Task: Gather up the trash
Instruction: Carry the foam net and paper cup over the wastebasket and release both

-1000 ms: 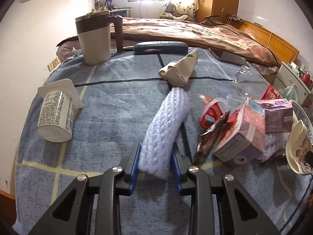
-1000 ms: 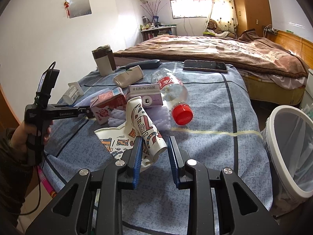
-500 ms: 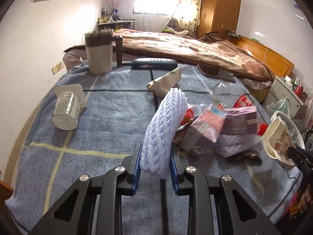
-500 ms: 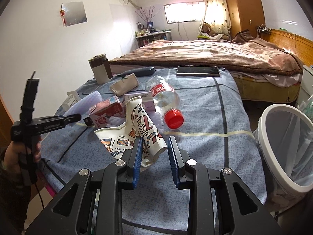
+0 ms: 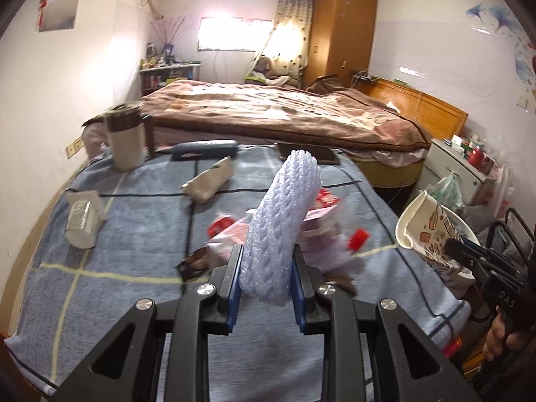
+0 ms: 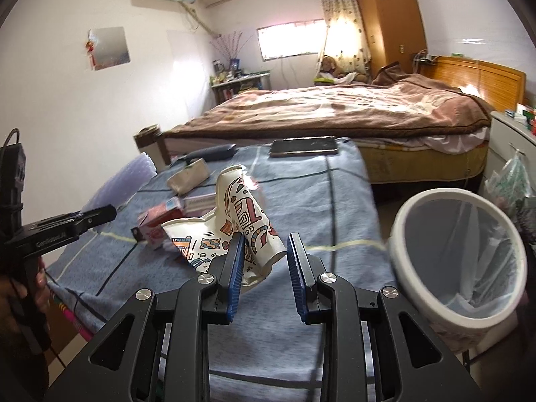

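Jaws of left gripper (image 5: 266, 279) clamped on foam net sleeve (image 5: 281, 221); right gripper (image 6: 263, 264) jaws clamp crushed paper cup (image 6: 248, 221), both above worktop (image 6: 335, 201).

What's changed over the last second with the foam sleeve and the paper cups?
The left gripper has lifted the foam sleeve off the blue cloth and carried it up and toward the bin side. The right gripper has raised the crushed paper cups slightly. Both grips are unchanged, and the white bin hasn't moved.
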Available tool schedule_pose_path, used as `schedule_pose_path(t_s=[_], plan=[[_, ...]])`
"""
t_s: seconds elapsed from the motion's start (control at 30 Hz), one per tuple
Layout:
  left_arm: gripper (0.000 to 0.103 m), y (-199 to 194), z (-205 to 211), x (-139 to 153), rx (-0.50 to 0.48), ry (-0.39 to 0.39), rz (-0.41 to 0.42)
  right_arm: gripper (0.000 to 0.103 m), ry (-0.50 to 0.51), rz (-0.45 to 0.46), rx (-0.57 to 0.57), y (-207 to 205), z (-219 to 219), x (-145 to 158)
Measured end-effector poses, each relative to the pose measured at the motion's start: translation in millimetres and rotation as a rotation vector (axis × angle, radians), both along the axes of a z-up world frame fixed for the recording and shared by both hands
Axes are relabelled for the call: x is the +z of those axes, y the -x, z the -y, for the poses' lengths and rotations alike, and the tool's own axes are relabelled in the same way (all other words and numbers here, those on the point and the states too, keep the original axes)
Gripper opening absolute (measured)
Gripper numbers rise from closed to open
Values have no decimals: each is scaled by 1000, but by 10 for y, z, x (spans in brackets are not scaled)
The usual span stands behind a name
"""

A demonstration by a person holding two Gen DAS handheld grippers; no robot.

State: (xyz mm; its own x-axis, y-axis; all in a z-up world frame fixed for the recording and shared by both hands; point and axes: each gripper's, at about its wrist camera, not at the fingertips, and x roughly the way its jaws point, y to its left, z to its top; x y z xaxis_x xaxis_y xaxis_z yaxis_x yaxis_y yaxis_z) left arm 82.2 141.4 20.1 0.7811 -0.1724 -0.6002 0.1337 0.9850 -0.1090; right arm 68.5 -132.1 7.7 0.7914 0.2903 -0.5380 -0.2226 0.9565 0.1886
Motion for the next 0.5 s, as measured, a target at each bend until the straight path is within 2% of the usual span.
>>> schedule_pose_path(t_s=[0.23, 0.5], plan=[[27, -29, 457, 56, -80, 21, 2, 28, -11, 18, -89, 22, 302, 59], [27, -105, 1059, 80, -160, 3, 13, 29, 9, 23, -178, 5, 606, 81]])
